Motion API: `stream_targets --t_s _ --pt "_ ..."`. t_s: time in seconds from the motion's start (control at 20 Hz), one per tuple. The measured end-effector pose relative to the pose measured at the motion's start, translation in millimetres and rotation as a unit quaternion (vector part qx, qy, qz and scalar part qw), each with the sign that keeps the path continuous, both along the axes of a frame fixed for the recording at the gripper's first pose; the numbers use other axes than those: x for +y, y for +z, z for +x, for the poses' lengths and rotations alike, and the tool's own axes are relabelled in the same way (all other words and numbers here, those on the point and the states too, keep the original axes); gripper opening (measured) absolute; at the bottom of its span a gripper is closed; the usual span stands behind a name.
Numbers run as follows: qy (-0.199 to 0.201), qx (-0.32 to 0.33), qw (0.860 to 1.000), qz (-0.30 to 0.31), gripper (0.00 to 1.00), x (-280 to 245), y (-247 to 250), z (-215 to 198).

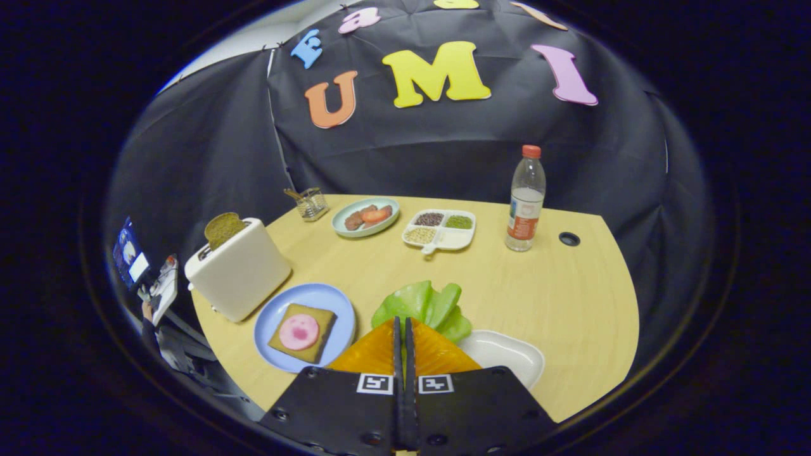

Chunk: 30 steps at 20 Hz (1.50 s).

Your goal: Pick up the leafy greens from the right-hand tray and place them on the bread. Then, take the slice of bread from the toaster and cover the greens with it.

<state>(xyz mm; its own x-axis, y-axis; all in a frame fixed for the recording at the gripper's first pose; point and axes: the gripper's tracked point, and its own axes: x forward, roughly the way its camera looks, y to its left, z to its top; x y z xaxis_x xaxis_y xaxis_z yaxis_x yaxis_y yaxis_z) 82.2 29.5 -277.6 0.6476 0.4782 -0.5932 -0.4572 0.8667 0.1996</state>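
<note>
Tongs (403, 329) clenched on one bunch of leafy greens (423, 305), above one white tray (507, 354). One bread slice (303, 332) on blue plate (269, 329); one in toaster (239, 272). One bottle (524, 199) on table (570, 297).

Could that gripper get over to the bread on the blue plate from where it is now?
Probably yes. The gripper is shut on the leafy greens, lifted above the white tray. The bread on the blue plate lies just left of the fingers, with only bare table between; the toaster stands farther back.
</note>
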Motion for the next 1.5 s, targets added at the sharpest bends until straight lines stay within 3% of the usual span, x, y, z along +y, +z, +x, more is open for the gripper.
stream_targets --t_s 0.25,0.45,0.7,0.75,0.95,1.0,1.05,1.2,1.25,1.35,1.5 --pt "0.028 -0.008 1.000 0.003 0.00 50 12 0" --pt "-0.008 -0.001 0.998 -0.060 0.01 37 -20 22" --pt "-0.011 0.041 0.994 -0.105 0.78 27 -70 32" --pt "-0.011 0.052 0.992 -0.116 0.89 25 -81 35" --pt "0.006 0.098 0.981 -0.164 0.92 18 -129 32" --pt "0.025 0.118 0.977 -0.175 0.92 15 -138 23" --pt "0.030 0.097 0.982 -0.157 0.80 20 -135 25" --pt "0.064 0.102 0.979 -0.167 0.44 21 -138 28" --pt "0.066 0.101 0.978 -0.168 0.09 22 -134 27" --pt "0.055 0.109 0.981 -0.153 0.01 23 -130 28" --pt "0.036 0.101 0.988 -0.113 0.01 29 -118 26"
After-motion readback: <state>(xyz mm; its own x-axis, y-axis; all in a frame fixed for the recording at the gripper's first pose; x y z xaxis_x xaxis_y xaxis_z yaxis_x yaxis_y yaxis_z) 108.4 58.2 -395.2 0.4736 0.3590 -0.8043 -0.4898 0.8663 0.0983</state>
